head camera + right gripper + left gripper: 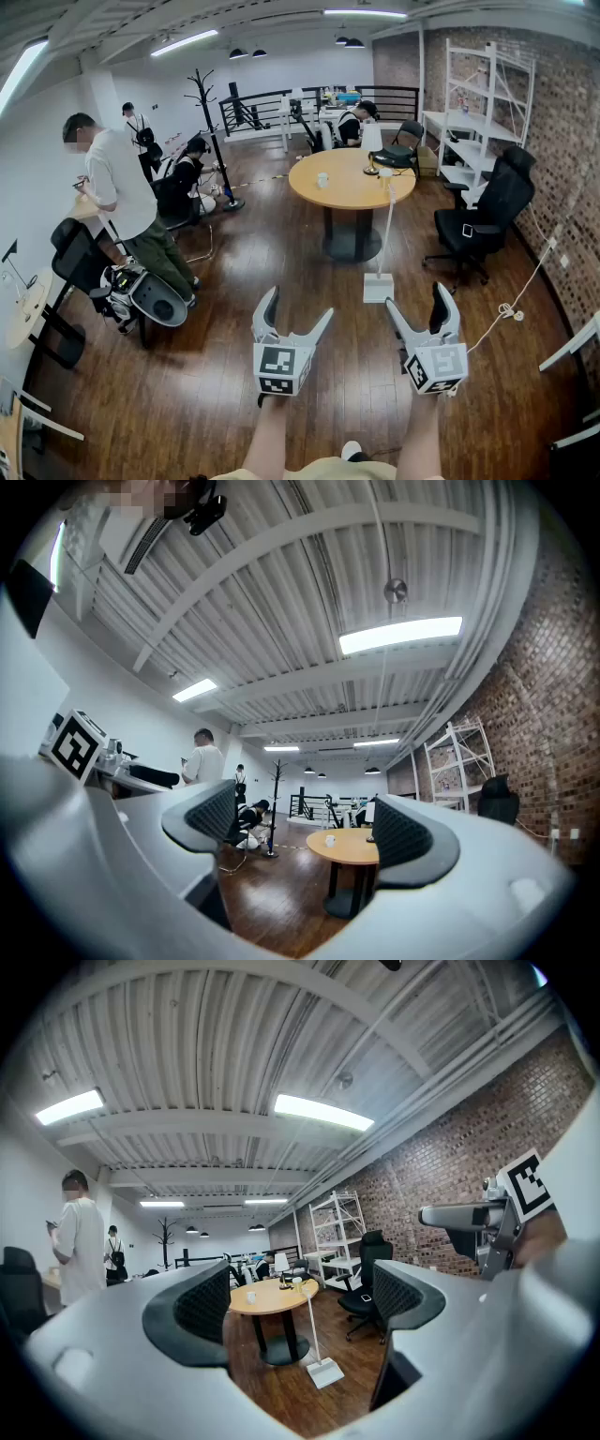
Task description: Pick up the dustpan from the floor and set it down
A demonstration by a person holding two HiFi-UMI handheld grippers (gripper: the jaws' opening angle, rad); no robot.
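The dustpan [379,287] stands on the wooden floor [234,319], a white pan with a long thin handle [388,225] rising upright from it. It sits just in front of the round table [352,192], on the side nearer the camera, and the top of the handle reaches up beside the table's edge. In the left gripper view the dustpan [324,1372] shows in the gap between the fingers, far off and touched by nothing.

The left gripper [298,305] and the right gripper [416,298] are held out side by side in the lower part of the head view, each on a bare forearm, well short of the dustpan. The pan lies ahead of them, closer to the right one's line. Both pairs of fingers are spread wide with nothing between them; each gripper view shows only the room through the gap.

A small white cup [322,179] stands on the table. To the right of the table a black office chair [483,220] faces it, with a white shelf [483,103] behind the chair against the brick wall [562,141]. A pale cable [511,309] trails over the floor by that wall. On the left a person in a white shirt [122,187] stands looking down at something in hand, and a black coat stand [211,122] rises farther back.
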